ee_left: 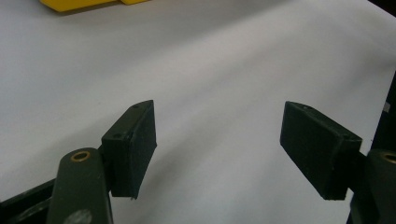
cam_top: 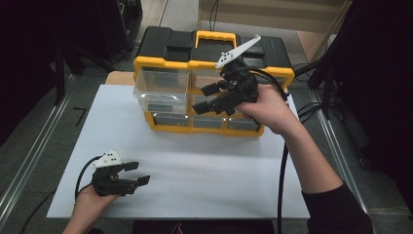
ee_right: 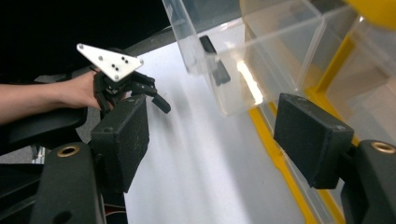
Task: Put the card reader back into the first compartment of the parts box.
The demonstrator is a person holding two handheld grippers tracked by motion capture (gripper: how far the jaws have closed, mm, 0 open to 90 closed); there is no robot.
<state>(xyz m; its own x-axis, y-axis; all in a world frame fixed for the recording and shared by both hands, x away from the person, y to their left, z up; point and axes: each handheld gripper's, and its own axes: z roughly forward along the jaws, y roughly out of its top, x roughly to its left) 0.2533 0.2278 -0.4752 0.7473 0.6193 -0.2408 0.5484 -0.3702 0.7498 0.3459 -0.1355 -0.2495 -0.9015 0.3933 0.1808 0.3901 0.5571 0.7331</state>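
High view: yellow-black drawer organizer point(cam_top: 160, 44) at white sheet's point(cam_top: 195, 170) far edge, top-left clear drawer point(cam_top: 163, 87) pulled out.
Right gripper point(cam_top: 207, 96) released, empty, just beside drawer fronts, probably lining up; left gripper point(cam_top: 137, 173) released, parked near-left corner.

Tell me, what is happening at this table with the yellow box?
A person holds a grasping tool in each hand. The right tool is up at the front of a yellow and black organizer, beside a clear drawer that is pulled out; its jaws are open with nothing between them. The left tool rests low over the white tabletop, also open and empty, away from the organizer.
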